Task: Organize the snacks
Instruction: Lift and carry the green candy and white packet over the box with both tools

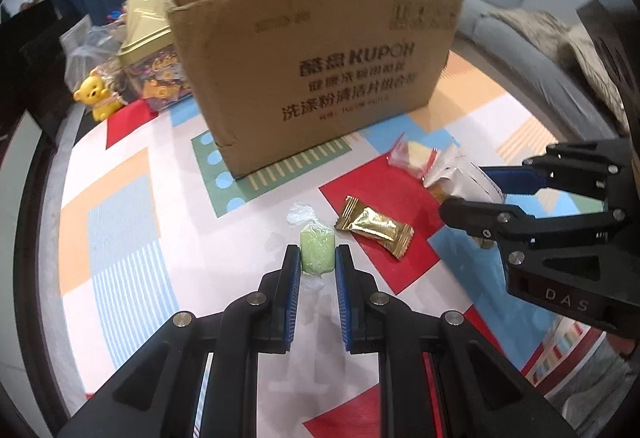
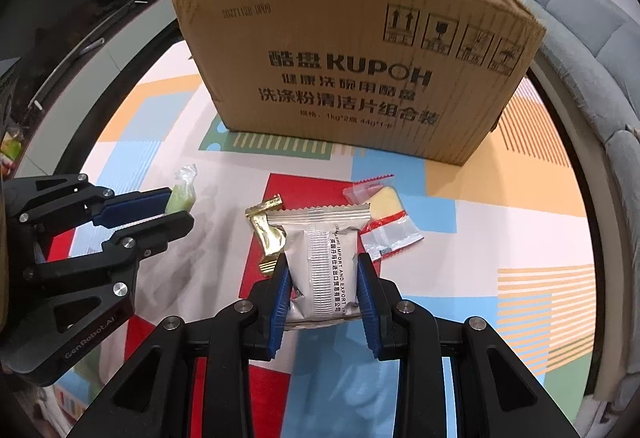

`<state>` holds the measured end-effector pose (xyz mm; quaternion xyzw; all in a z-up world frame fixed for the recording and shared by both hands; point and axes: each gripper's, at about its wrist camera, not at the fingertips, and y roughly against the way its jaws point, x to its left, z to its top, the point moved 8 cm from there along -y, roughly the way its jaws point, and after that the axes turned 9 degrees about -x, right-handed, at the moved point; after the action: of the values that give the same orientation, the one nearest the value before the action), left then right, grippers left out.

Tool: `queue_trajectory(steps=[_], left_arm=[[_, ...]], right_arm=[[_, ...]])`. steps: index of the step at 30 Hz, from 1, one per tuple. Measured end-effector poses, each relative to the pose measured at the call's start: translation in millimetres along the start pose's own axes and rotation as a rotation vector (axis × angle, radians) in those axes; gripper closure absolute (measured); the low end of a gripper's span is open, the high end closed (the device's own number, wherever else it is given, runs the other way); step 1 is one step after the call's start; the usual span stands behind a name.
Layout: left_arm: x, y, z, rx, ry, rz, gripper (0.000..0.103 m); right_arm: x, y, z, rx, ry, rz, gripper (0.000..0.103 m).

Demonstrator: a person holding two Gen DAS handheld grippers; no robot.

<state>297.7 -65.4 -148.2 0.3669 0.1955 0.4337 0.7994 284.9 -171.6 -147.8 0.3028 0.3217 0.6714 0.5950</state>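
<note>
Left gripper (image 1: 317,258) is clenched on the green candy (image 1: 317,252): pale green, chunky block in clear twist-wrap, crinkled twisted ends. Long axis runs along the fingers, one twist end toward the cardboard box (image 1: 316,62), the other back between the pads. Pads touch both flanks. From the right wrist view the candy (image 2: 181,197) is half hidden behind the left gripper (image 2: 176,210).

Right gripper (image 2: 323,286) is clamped on the silver snack pack (image 2: 322,262): matte silver pillow pouch, serrated top seal, printed text running lengthwise. Long axis points toward the box (image 2: 356,54). Bottom seal is hidden between the blue pads. In the left wrist view only part of the pack (image 1: 460,174) shows past the right gripper (image 1: 476,194).

Gold foil snack (image 1: 374,226) lies flat on a red patch of the tablecloth (image 1: 132,238), between the two grippers, long axis diagonal. In the right view it (image 2: 267,234) is partly covered by the silver pack. Clear red-trimmed packet (image 2: 386,224) with a yellowish piece inside sits just right of the silver pack, near the box front.

Box: corrugated, open top, torn edges, printed front, contents not visible. Cloth is wrinkled, with coloured geometric blocks. Behind the box's left corner: gold-lidded tin (image 1: 156,50) and yellow bear figure (image 1: 96,98), both blurred.
</note>
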Motion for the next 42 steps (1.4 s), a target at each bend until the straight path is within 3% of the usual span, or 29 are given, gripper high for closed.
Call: queue_trajectory(steps=[7, 19, 42], left_arm=[[2, 11, 5, -0.044, 0.046, 0.063, 0.085], [-2, 25, 14, -0.087, 0.099, 0.095, 0.085], [-4, 61, 91, -0.254, 0.098, 0.183, 0.085]], right_arm=[[-3, 10, 5, -0.033, -0.001, 0.007, 0.071], [-2, 24, 15, -0.094, -0.007, 0.029, 0.072], [-24, 68, 74, -0.272, -0.020, 0.003, 0.072]])
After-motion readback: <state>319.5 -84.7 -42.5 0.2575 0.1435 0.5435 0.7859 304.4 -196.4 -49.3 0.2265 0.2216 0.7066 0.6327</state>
